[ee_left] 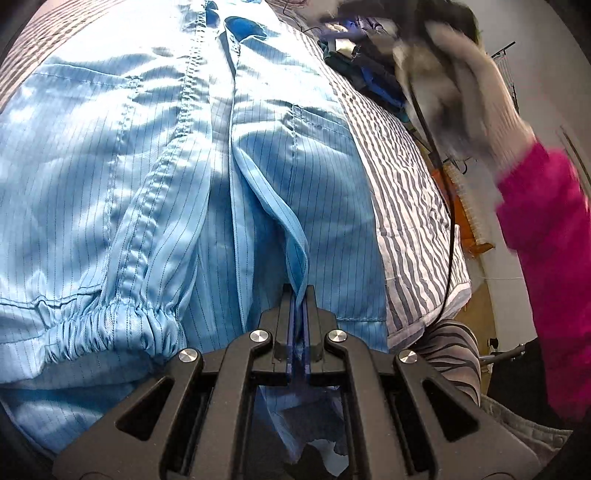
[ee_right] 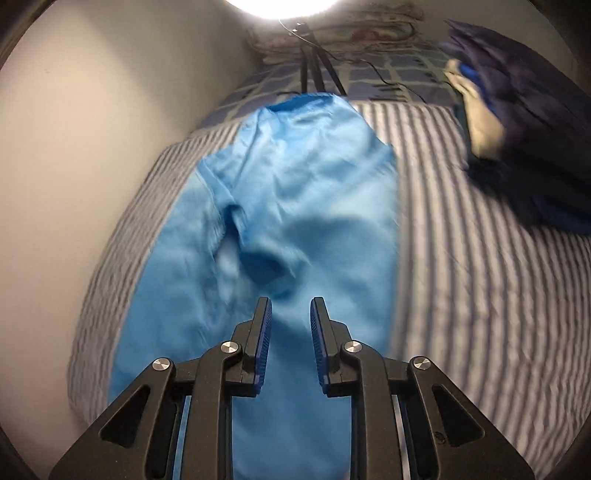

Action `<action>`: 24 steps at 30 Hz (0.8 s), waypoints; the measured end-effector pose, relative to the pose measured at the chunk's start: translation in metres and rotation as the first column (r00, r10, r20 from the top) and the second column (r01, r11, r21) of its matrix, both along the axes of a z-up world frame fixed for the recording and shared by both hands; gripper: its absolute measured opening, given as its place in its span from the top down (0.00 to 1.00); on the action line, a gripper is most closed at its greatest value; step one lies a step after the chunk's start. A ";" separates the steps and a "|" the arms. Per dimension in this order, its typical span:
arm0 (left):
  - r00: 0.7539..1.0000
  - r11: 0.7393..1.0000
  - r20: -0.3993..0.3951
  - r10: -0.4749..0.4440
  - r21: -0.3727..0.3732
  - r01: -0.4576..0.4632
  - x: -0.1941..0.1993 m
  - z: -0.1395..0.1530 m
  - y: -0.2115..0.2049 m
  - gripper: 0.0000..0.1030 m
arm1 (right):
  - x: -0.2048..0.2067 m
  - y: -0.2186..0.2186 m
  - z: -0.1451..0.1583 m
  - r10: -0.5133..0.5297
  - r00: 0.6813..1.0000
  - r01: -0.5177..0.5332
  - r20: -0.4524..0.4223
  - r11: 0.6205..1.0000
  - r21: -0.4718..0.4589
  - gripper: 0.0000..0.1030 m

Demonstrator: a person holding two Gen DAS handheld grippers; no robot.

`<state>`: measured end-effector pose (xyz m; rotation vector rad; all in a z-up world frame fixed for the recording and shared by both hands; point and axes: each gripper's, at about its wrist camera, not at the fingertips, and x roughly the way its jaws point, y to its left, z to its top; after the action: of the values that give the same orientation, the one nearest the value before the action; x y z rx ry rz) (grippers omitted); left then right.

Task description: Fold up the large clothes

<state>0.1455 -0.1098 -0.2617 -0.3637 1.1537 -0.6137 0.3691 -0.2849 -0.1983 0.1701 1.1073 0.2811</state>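
On the bed (ee_right: 461, 258), which carries a cover with grey and white stripes, one light blue garment (ee_left: 155, 177) lies spread flat. It is a thin, pinstriped jacket or coat with a collar at the far end, a front opening down its middle, one chest pocket and an elastic cuff (ee_left: 110, 325) on the sleeve at the near left. No brand, label or readable writing shows on the garment or on anything else in view.

Left hand-held gripper (ee_left: 300, 295): jaws closed tight on the raised edge of the front opening, near the garment's lower hem. The pinched strip of fabric rises from the flat cloth into the blue pads.

Right hand-held gripper (ee_right: 291, 308): jaws stand narrowly apart, with nothing between the pads. It hangs above the light blue garment, which fills the middle of the right wrist view; this picture is blurred.

One hand in a white knit glove (ee_left: 476, 96), with a pink sleeve (ee_left: 546, 229), shows blurred at the upper right of the left wrist view.

One pile of dark blue clothes (ee_right: 528, 122) sits on the far right of the bed. One lamp (ee_right: 280, 5) shines at its far end, above a dark stand (ee_right: 314, 70).
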 end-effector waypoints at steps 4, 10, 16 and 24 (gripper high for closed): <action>1.000 1.000 0.005 0.011 0.012 -0.011 -0.005 0.000 0.004 0.99 | -0.032 -0.006 -0.023 0.023 0.998 -0.024 -0.059 1.000 -0.020 0.81; 0.999 0.999 0.031 0.017 0.041 -0.018 -0.012 0.004 0.009 0.99 | -0.016 0.008 -0.056 -0.024 0.996 0.020 -0.091 0.999 -0.043 0.81; 0.999 0.999 0.037 -0.002 0.050 0.000 -0.008 0.004 0.000 0.99 | 0.029 0.042 -0.066 -0.050 0.997 0.048 -0.060 0.998 -0.040 0.81; 0.999 1.000 0.043 -0.009 0.018 0.008 -0.007 0.015 0.007 0.74 | 0.057 0.071 -0.054 0.008 0.999 0.001 -0.044 0.980 0.197 0.79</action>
<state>0.1386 -0.1025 -0.2468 -0.3286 1.1191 -0.6158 0.4262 -0.2142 -0.2520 0.3517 1.1234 0.3920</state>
